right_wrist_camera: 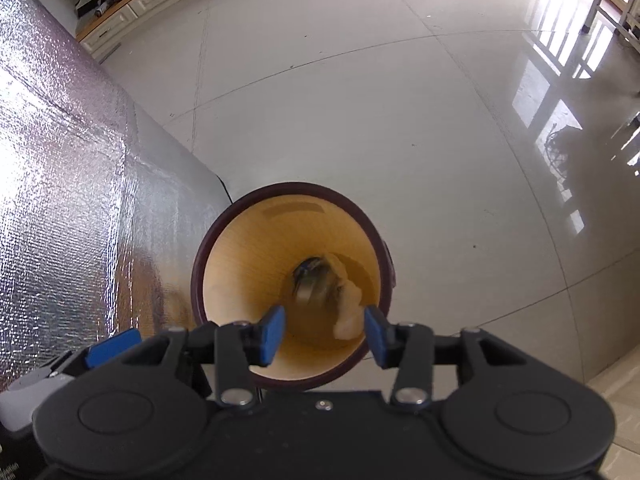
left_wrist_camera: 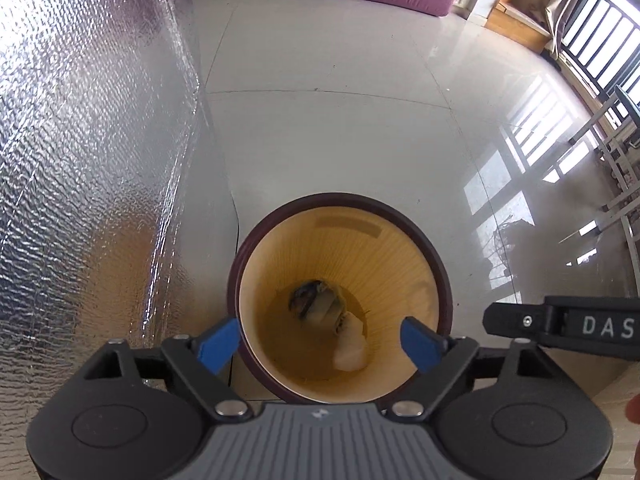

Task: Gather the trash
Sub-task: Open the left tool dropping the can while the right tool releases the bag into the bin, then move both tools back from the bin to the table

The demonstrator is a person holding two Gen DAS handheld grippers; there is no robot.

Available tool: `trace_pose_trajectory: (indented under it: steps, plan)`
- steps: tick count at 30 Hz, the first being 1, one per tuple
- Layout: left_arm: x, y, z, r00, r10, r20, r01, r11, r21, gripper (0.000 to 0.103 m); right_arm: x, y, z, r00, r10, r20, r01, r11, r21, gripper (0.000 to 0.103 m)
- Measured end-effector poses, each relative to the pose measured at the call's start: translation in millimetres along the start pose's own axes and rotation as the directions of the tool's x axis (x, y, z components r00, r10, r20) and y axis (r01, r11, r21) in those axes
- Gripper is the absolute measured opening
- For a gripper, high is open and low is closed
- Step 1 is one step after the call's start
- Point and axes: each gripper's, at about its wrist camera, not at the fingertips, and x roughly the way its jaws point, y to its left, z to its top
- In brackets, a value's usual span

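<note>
Both grippers hang above a round bin [left_wrist_camera: 340, 300] that stands on the tiled floor [left_wrist_camera: 320, 128], its edge just beside a silver foil mat [left_wrist_camera: 88, 152]. The left gripper [left_wrist_camera: 326, 344] has its blue-tipped tongs spread wide apart and holds nothing; in its own view the tips straddle the near rim of the bin. The right gripper [right_wrist_camera: 325, 334] likewise has its tongs apart and empty, positioned over the near half of the opening. The trash lies at the bottom of the bin: a crumpled dark wrapper [left_wrist_camera: 316, 300] and, touching it on the near side, a white wad of paper [left_wrist_camera: 351, 346]; the same two items appear in the right wrist view as the wrapper [right_wrist_camera: 310, 284] and the paper [right_wrist_camera: 348, 312]. Judged from this layout, the deposit step appears complete for these items, with both tools released above the container. No further loose trash is visible on the floor or the mat in either view. The next move would call for raising both grippers clear of the rim without knocking the bin, then turning the cameras toward unsearched areas to locate any remaining item. Whether any remains cannot be told from these views.
</note>
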Motion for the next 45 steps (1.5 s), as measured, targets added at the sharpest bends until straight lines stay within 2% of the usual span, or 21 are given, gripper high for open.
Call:
trace_pose_trajectory:
  steps: [9,17,23,27,32,34,37,45]
  plan:
    - [2,7,-7,1.000,0.005,-0.027,-0.005,1.000,-0.003,0.091,-3,-8,-6,1.000,-0.019,-0.016,0.019,1.000,-0.002,0.045]
    - [-25,9,-5,1.000,0.004,-0.006,-0.004,1.000,-0.017,0.095,-23,-8,-9,1.000,-0.018,0.015,0.019,1.000,-0.012,0.047]
    - [-48,11,-11,1.000,0.012,-0.004,-0.012,1.000,-0.014,0.103,-44,-9,-11,0.999,-0.024,0.039,0.025,0.999,-0.021,0.059]
    - [-61,19,-15,0.999,0.011,-0.037,-0.013,0.999,-0.050,0.103,-59,-9,-15,0.998,-0.032,0.056,0.033,0.999,-0.018,0.073]
    - [-90,16,-18,0.999,0.053,-0.003,-0.053,0.999,-0.004,0.103,-84,-11,-24,0.994,-0.075,0.082,0.079,0.996,-0.043,0.089]
    - [-103,13,-17,0.999,0.052,0.007,-0.052,0.999,0.003,0.103,-94,-12,-27,0.991,-0.101,0.092,0.106,0.993,-0.052,0.100]
    - [-123,10,-14,0.999,0.047,0.020,-0.047,0.999,-0.003,0.103,-110,-13,-33,0.984,-0.132,0.115,0.141,0.988,-0.069,0.103]
    - [-180,-7,-17,0.996,0.042,0.075,-0.042,0.999,0.005,0.103,-160,-18,-46,0.976,-0.148,0.161,0.160,0.985,-0.064,0.103]
